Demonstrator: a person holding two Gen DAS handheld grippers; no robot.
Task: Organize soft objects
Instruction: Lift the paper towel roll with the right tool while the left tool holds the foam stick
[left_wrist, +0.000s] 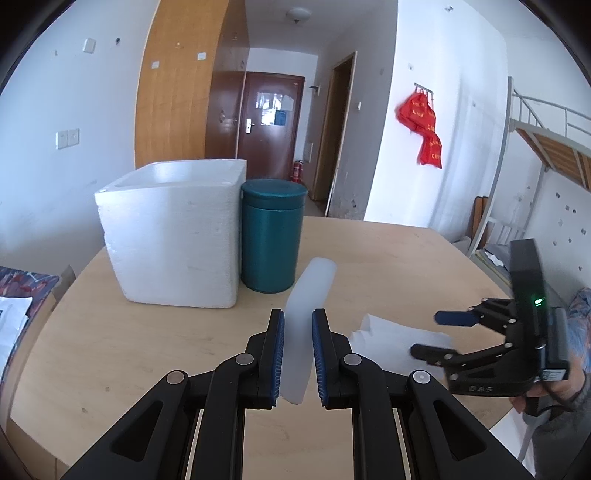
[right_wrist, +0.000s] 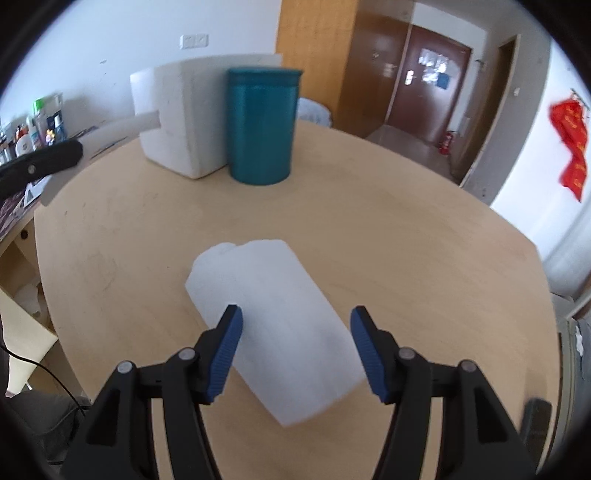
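My left gripper (left_wrist: 298, 318) is shut on a long white foam strip (left_wrist: 314, 284), held above the round wooden table (left_wrist: 380, 254) and pointing toward the teal canister (left_wrist: 272, 236). A folded white foam sheet (right_wrist: 280, 314) lies flat on the table. My right gripper (right_wrist: 297, 314) is open just over it, with the sheet between the blue pads (right_wrist: 227, 343) and not pinched. In the left wrist view the right gripper (left_wrist: 424, 332) hovers over that sheet (left_wrist: 388, 339) at the right. The right wrist view shows a left finger (right_wrist: 48, 160) and the strip (right_wrist: 142, 122) at the far left.
A white styrofoam box (left_wrist: 170, 240) stands at the table's back left, with the teal canister (right_wrist: 260, 125) touching its right side. A cluttered shelf (right_wrist: 33, 125) lies beyond the table's left edge, and a bunk bed frame (left_wrist: 535, 147) stands to the right. A person's hand (left_wrist: 554, 391) holds the right gripper.
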